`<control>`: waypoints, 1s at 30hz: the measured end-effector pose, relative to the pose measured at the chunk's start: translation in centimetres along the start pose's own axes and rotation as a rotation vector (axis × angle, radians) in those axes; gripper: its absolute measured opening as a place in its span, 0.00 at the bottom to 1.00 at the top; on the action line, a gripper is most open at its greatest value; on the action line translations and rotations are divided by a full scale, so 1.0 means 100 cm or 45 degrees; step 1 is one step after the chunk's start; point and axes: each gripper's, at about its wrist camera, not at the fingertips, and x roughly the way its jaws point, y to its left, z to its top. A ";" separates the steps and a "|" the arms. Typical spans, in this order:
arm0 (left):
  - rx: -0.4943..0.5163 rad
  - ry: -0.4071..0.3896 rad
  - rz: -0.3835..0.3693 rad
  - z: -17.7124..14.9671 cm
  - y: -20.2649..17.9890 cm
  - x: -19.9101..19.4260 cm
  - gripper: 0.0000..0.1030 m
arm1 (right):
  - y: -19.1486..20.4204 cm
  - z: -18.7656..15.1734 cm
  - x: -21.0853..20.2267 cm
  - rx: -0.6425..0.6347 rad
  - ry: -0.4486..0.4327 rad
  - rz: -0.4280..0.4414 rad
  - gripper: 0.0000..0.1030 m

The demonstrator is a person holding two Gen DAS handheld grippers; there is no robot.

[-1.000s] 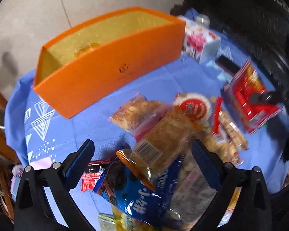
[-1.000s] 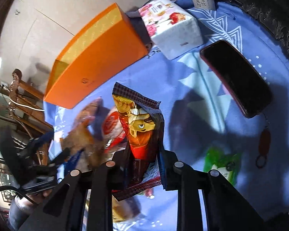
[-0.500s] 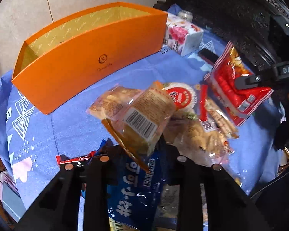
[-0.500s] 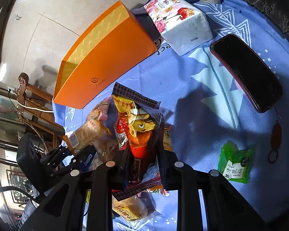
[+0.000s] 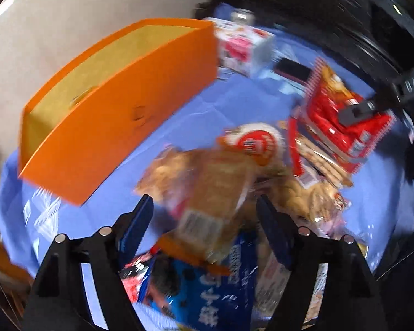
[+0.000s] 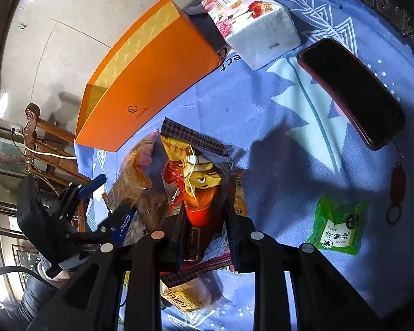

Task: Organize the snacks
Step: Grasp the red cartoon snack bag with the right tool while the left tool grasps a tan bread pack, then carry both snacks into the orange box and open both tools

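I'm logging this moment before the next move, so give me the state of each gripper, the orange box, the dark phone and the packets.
Left gripper: open, jaws just opening; tan bread packet between them, loose.
Right gripper: shut on the red and black cartoon snack bag, held upright.
Orange cardboard box: open-topped, no snack seen inside.
Dark phone: screen off, flat on the blue cloth.
Green plum packet: sealed, lying flat, apart from the pile.

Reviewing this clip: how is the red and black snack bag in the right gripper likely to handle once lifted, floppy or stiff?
Probably floppy and light: the red and black snack bag is thin printed film, and its top leans to one side above the right gripper, which is shut on it. The glossy, crinkled film may be slippery, so it could slide in the pinch. Contents are hidden, possibly brittle.
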 end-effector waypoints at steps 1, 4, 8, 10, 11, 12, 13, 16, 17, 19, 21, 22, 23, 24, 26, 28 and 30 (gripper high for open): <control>0.030 0.011 -0.011 0.001 -0.004 0.005 0.61 | -0.001 0.000 0.000 0.004 -0.001 -0.008 0.24; 0.100 0.037 -0.003 0.003 -0.014 0.016 0.36 | -0.005 0.001 0.001 0.021 -0.002 -0.021 0.24; 0.049 -0.026 -0.004 0.001 -0.015 0.002 0.34 | -0.008 0.000 0.000 0.026 -0.012 -0.026 0.24; 0.000 -0.049 -0.005 -0.002 -0.015 -0.009 0.34 | -0.007 0.000 -0.001 0.019 -0.015 -0.020 0.24; -0.036 -0.062 -0.004 -0.004 -0.015 -0.017 0.34 | -0.006 0.000 -0.002 0.017 -0.017 -0.016 0.24; -0.069 -0.075 -0.003 -0.006 -0.013 -0.022 0.34 | -0.004 -0.001 -0.003 0.014 -0.020 -0.009 0.24; -0.107 -0.088 -0.007 -0.007 -0.012 -0.028 0.34 | -0.002 -0.001 -0.005 0.008 -0.024 0.003 0.24; -0.241 -0.137 -0.017 -0.010 -0.004 -0.051 0.34 | 0.005 -0.003 -0.013 -0.018 -0.045 0.037 0.24; -0.287 -0.158 -0.018 -0.011 -0.001 -0.060 0.34 | 0.008 -0.003 -0.015 -0.025 -0.051 0.048 0.24; -0.365 -0.202 -0.015 -0.013 0.007 -0.077 0.34 | 0.014 -0.003 -0.022 -0.038 -0.066 0.076 0.24; -0.414 -0.238 -0.014 -0.011 0.015 -0.090 0.34 | 0.020 -0.002 -0.030 -0.054 -0.081 0.097 0.24; -0.433 -0.259 -0.007 -0.010 0.019 -0.098 0.34 | 0.025 0.000 -0.035 -0.067 -0.092 0.114 0.24; -0.451 -0.285 0.007 -0.004 0.026 -0.106 0.34 | 0.030 0.003 -0.039 -0.078 -0.103 0.131 0.24; -0.466 -0.311 0.017 0.001 0.033 -0.113 0.34 | 0.035 0.006 -0.042 -0.089 -0.113 0.145 0.24; -0.502 -0.356 0.033 0.013 0.049 -0.126 0.34 | 0.053 0.019 -0.052 -0.143 -0.155 0.176 0.24; -0.540 -0.394 0.040 0.026 0.067 -0.134 0.34 | 0.073 0.034 -0.061 -0.200 -0.206 0.198 0.24; -0.575 -0.417 0.054 0.045 0.089 -0.137 0.34 | 0.093 0.053 -0.066 -0.252 -0.250 0.217 0.24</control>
